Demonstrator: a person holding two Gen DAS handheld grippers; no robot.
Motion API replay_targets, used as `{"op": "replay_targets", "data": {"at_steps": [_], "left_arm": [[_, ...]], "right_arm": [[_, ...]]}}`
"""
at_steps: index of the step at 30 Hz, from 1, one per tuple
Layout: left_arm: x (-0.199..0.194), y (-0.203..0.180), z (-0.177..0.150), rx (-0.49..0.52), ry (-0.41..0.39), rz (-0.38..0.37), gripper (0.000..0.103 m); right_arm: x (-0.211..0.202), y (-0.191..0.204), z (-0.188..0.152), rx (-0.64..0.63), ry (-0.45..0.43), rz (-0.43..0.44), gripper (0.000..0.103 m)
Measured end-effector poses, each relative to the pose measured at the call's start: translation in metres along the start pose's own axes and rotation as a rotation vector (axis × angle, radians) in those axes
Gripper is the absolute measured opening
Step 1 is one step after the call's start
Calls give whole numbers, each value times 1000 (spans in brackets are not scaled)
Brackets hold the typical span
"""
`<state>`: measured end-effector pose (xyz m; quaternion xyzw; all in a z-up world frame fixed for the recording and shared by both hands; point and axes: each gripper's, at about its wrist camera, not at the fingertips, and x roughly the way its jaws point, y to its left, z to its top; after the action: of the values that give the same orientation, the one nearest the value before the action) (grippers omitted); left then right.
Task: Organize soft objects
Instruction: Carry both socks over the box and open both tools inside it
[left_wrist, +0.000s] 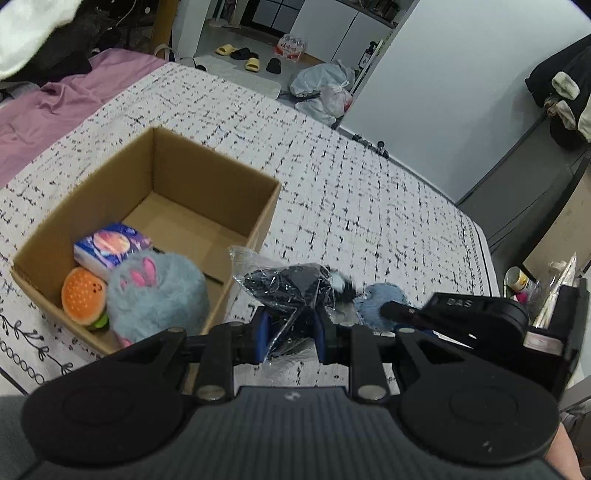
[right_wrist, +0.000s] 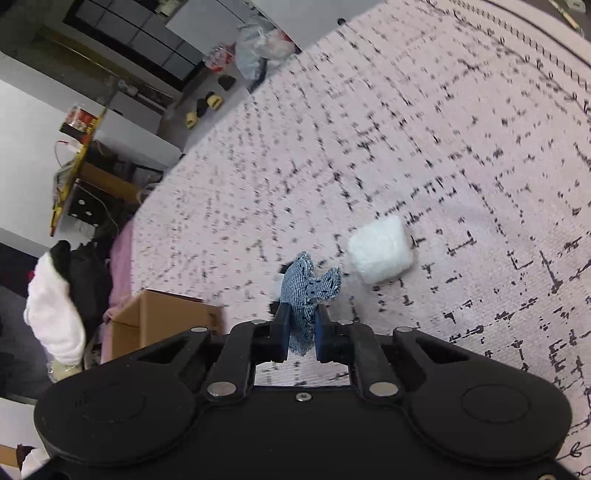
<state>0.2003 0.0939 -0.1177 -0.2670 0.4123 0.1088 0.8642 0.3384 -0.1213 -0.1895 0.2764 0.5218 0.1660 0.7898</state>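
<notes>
Soft toys, a blue furry plush (left_wrist: 155, 295) and burger squishy (left_wrist: 82, 300), sit in the cardboard box (left_wrist: 207, 192) on the bedspread (left_wrist: 369, 192). Left gripper (left_wrist: 291, 328) pinches a plastic-wrapped dark bundle (left_wrist: 295, 291) just beside the box. Right gripper (right_wrist: 301, 325) clamps what looks like a blue denim scrap (right_wrist: 306, 284), near a white fluffy pad (right_wrist: 380, 249).

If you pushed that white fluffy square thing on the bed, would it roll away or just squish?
The white fluffy square pad would probably slide or squish, not roll: it looks flattish with corners, not round. Its fuzzy surface suggests it's light and soft. The patterned bedspread under it is cloth, so it may drag a little.
</notes>
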Motion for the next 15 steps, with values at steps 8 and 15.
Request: {"op": "replay_targets", "data": {"at_steps": [8,15], "left_arm": [[-13,6,23,-3,-30,-15,24],[-19,22,45,13,-50,-27,24]], "right_arm": [[-26,20,5,-24,-45,12,13],[-40,49,-3,-117,-53,8,13]]}}
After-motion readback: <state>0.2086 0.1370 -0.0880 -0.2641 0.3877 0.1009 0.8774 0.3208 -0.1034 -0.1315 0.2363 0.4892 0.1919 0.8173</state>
